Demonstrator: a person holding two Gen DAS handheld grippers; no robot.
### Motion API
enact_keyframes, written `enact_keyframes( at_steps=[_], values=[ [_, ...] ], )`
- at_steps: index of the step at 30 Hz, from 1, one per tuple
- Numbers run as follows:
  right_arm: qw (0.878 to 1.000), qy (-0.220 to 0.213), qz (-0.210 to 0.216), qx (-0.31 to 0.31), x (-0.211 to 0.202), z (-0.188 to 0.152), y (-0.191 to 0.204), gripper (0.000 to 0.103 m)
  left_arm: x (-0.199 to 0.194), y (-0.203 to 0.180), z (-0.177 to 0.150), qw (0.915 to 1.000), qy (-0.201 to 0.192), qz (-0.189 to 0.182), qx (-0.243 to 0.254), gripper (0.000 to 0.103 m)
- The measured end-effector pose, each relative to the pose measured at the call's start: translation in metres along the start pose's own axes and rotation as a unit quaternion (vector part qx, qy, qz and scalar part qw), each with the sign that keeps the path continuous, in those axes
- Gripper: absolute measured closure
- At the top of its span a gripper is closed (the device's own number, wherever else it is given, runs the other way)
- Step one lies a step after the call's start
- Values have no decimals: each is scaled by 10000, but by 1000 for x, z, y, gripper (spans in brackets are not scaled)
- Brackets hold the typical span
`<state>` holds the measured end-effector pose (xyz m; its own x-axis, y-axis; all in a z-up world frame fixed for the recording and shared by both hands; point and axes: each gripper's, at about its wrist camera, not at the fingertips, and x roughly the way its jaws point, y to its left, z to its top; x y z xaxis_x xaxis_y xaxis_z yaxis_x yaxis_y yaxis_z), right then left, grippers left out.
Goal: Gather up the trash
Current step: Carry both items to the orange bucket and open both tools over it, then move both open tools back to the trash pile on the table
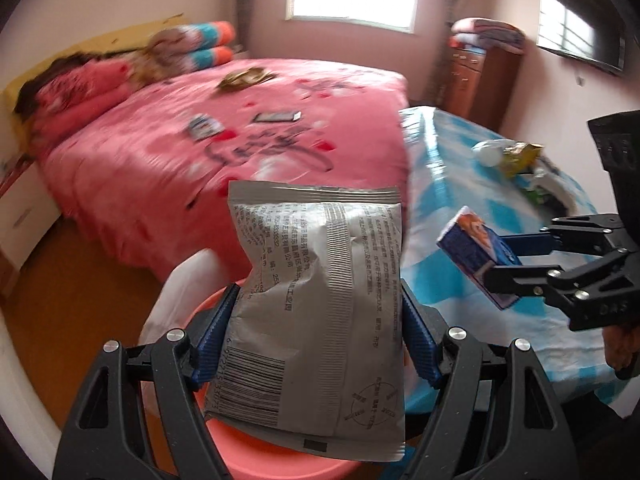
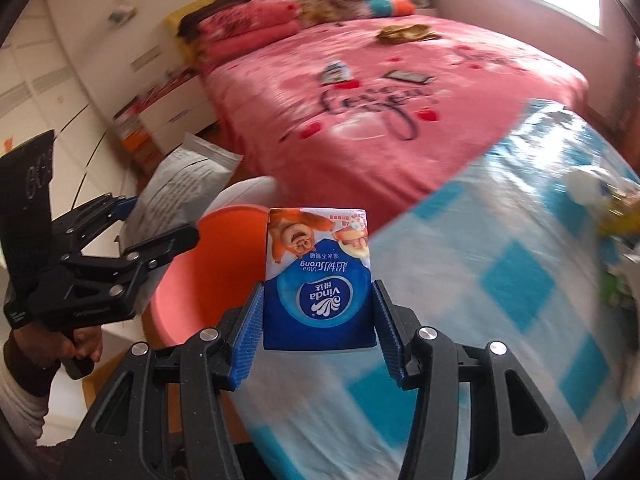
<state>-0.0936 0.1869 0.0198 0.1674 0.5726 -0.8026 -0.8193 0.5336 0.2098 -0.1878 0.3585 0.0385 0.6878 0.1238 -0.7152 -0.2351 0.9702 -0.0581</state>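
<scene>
A grey snack bag [image 1: 320, 320] is clamped between the blue pads of the left gripper [image 1: 316, 340], the jaws held fairly wide by the bag's width; its printed back and barcode are turned toward the camera. Beneath it, a pink basin [image 1: 248, 444] lined with a white bag [image 1: 188, 284] is seen on the floor, near the foot corner of the bed [image 1: 168, 168].

A blue tissue pack [image 2: 318, 280] is gripped by the right gripper [image 2: 318, 316], the jaws drawn in tight against its two sides. The pack is held over the near edge of the table covered by a blue-and-white checked cloth [image 2: 500, 300], with the basin just to its left.

On the pink bedspread, a crumpled gold wrapper [image 1: 244, 78] is seen toward the far edge, and a small white-and-blue packet [image 1: 204, 126] and a flat dark wrapper [image 1: 278, 117] are seen near the middle. Toward the far edge of the table, a white bottle [image 1: 490, 152] and a yellow wrapper [image 1: 520, 156] are seen together, blurred. The hand [image 2: 80, 340] bearing the left gripper is seen at the left edge of the right wrist view.
</scene>
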Motion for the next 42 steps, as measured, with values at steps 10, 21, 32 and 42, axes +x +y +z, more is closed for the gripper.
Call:
enact_keyframes(
  at_steps=[10, 21, 32, 42],
  values=[
    [9982, 232, 262, -487, 42, 13, 41, 50, 16, 45, -28, 9978, 306, 338, -478, 27],
    [9974, 156, 331, -614, 53, 4, 52, 16, 30, 57, -35, 9955, 464, 553, -621, 14],
    [9990, -250, -108, -360, 26, -7, 29, 13, 28, 42, -30, 9974, 219, 441, -533, 14],
    [9980, -529, -283, 219, -5, -25, -8, 13, 27, 20, -19, 9983, 18, 88, -576, 14]
  ],
)
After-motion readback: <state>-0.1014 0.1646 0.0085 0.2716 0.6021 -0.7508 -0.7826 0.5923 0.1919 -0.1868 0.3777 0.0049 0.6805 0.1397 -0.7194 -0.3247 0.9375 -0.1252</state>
